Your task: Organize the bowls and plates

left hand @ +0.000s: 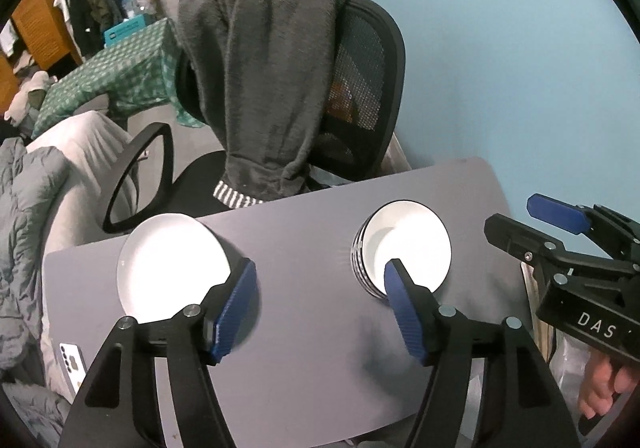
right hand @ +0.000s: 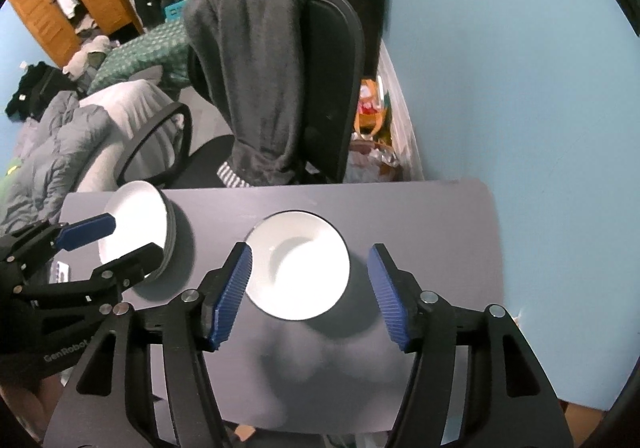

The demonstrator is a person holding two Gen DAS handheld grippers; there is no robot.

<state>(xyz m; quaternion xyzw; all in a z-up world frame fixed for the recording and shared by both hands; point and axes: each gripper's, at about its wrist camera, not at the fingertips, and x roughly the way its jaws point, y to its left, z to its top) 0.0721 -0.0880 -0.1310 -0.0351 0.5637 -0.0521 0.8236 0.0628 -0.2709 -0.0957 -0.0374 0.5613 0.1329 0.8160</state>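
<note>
While both claws are held open and empty, left claw (left hand: 320, 304), right claw (right hand: 310, 296), plates (left hand: 172, 264) and bowls (right hand: 298, 264) stacked apart on table (left hand: 312, 360).

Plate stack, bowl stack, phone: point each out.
plate stack (left hand: 172, 260), left wrist view, top plate's white face.
bowl stack (right hand: 298, 264), right wrist view, top bowl's inside.
phone (left hand: 72, 366), left wrist view, its back.

Both wrist views look steeply down, sharing the table (left hand: 312, 328) (close).

Plates (left hand: 172, 260) left, bowls (left hand: 404, 244) right — apart on table (left hand: 304, 248).
</note>
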